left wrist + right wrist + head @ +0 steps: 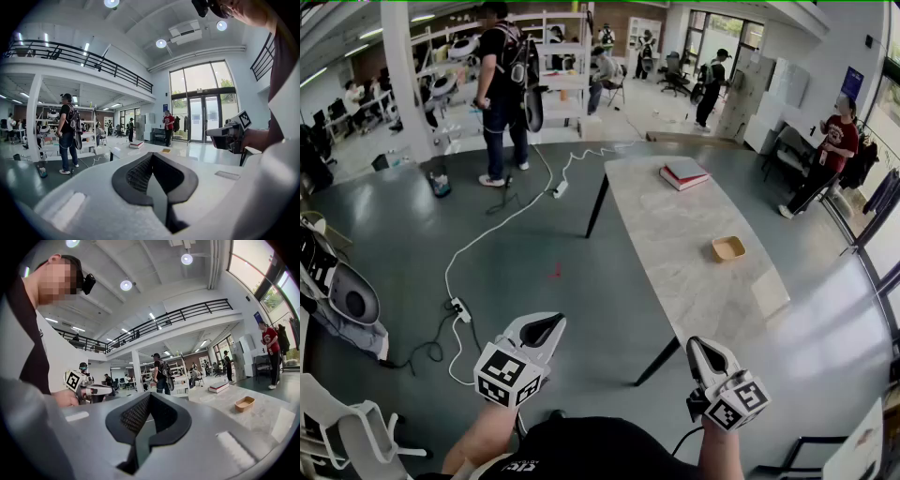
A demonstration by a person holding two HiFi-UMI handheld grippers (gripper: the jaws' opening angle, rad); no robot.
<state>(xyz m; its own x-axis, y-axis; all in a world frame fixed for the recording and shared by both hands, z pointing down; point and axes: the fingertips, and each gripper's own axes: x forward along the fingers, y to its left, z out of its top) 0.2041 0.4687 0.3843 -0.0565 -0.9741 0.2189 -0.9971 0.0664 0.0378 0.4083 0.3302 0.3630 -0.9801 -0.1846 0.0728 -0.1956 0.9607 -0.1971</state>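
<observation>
Hall: open hall with a grey floor; a long pale stone-look table runs away from you toward 1 o'clock.
Left claw: your left gripper sits low by your body, pads pressed together with nothing between them, pointing to 12 o'clock over the floor.
Right claw: your right gripper is likewise pinched closed and empty, just short of the table's near corner.
Tray: a small tan tray sits on the table at 1 o'clock from the right gripper, well apart from it and near the table's right edge.
Books: a stack lies at the far end, 12 o'clock.
Risk, feet: a white cable and power strip lie at 10 o'clock from your left gripper; a step that way would likely snag them.
Risk, table: the dark table leg slants out under the near corner; you could kick it, or clip the edge with the right gripper.
Risk, claw: closed pads would probably shove the light tray rather than straddle it, and so near the edge it could slide off.
Risk, people: a person in black stands at 11 o'clock and a person in red at 2 o'clock, both well apart from you.
</observation>
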